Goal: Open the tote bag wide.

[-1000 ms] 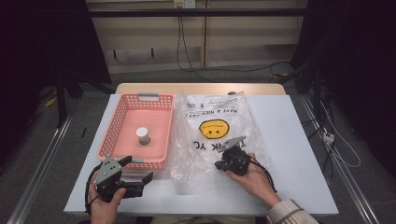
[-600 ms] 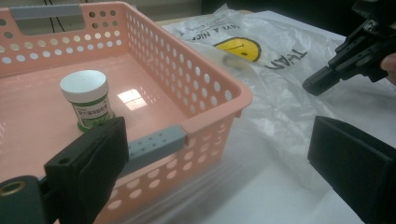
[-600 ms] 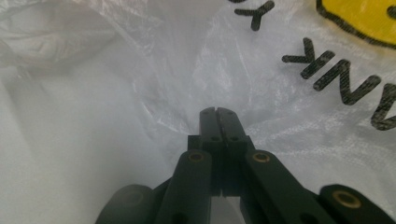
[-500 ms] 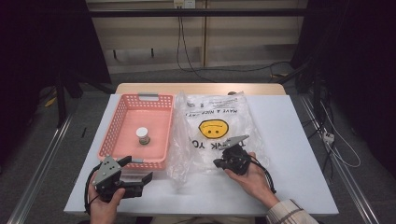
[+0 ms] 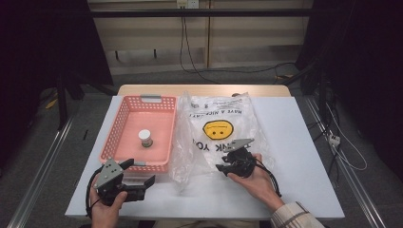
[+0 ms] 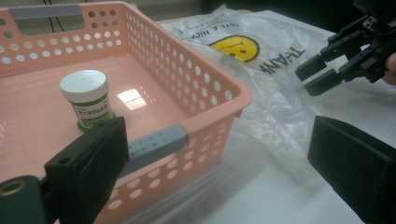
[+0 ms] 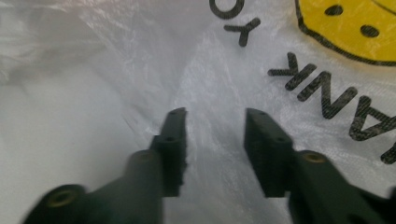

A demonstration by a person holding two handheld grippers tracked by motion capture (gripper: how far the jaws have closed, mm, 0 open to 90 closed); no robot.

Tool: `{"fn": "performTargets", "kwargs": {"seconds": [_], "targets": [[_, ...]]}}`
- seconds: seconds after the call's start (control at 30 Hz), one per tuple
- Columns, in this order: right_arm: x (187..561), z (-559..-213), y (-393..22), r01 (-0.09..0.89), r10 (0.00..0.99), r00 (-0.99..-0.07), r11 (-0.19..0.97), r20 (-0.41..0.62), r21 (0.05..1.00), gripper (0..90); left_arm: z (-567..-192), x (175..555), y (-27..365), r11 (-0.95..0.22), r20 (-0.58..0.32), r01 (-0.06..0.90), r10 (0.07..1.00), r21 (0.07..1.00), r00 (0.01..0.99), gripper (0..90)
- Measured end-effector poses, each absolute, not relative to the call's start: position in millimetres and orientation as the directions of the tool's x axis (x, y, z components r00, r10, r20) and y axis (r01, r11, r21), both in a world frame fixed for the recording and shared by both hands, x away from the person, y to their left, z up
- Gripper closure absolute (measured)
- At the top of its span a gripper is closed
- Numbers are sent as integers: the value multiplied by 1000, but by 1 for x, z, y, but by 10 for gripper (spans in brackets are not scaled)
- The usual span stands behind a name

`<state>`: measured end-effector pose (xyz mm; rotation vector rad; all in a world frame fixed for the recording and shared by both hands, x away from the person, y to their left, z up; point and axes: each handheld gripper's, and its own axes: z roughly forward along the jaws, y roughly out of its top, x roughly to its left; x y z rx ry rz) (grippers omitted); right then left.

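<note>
One plastic bag [image 5: 221,130] under the right hand-held gripper [image 5: 223,165] — jaws just opened, nothing clamped, pads apart.

Right gripper [image 7: 215,140]: its two black jaws stand apart, having just been opening; nothing is pinched between them. Beneath and in the gap lies the clear plastic bag [image 7: 140,60], crinkled, with a raised fold running up from the left jaw. Black lettering [image 7: 322,93] reads upside down at right. Part of a yellow smiley face [image 7: 345,23] sits at top right.
</note>
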<state>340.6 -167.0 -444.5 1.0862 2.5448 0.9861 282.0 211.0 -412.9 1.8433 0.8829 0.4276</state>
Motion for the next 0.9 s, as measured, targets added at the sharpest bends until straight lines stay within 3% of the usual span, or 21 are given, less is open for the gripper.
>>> {"fn": "performTargets", "kwargs": {"seconds": [0.03, 0.13, 0.3, 0.37, 0.47, 0.5, 0.53, 0.6, 0.67, 0.8, 0.87, 0.9], "targets": [[341, -445, -166, 573, 702, -708, 505, 78, 645, 437, -413, 282, 211, -229, -97, 380, 735, 896, 671, 50], [342, -449, -164, 585, 697, -712, 522, 86, 621, 350, -413, 282, 211, -236, -91, 376, 732, 896, 675, 52], [342, -453, -161, 591, 695, -716, 558, 60, 582, 263, -413, 282, 211, -237, -91, 376, 731, 896, 677, 52], [342, -454, -162, 599, 700, -711, 563, 57, 569, 267, -413, 282, 211, -236, -92, 376, 730, 896, 677, 52], [343, -453, -164, 615, 720, -692, 552, 51, 563, 378, -413, 282, 211, -235, -94, 376, 729, 896, 678, 52], [345, -451, -167, 626, 730, -681, 544, 54, 559, 496, -413, 282, 211, -236, -93, 376, 729, 896, 678, 50], [345, -451, -167, 626, 730, -681, 544, 54, 559, 496, -413, 282, 210, -240, -88, 374, 730, 896, 678, 50], [348, -450, -171, 634, 735, -675, 537, 60, 556, 592, -413, 282, 210, -241, -89, 375, 728, 895, 680, 49], [349, -450, -171, 636, 736, -674, 537, 60, 554, 604, -413, 282, 209, -244, -87, 374, 727, 895, 681, 49], [347, -448, -167, 633, 714, -695, 550, 85, 544, 826, -413, 282, 209, -247, -82, 371, 727, 895, 682, 49], [347, -449, -167, 634, 713, -695, 548, 91, 545, 831, -413, 282, 209, -247, -82, 371, 727, 895, 682, 49], [348, -449, -168, 644, 716, -690, 538, 108, 545, 898, -413, 282, 209, -246, -83, 371, 727, 896, 682, 49]]}}
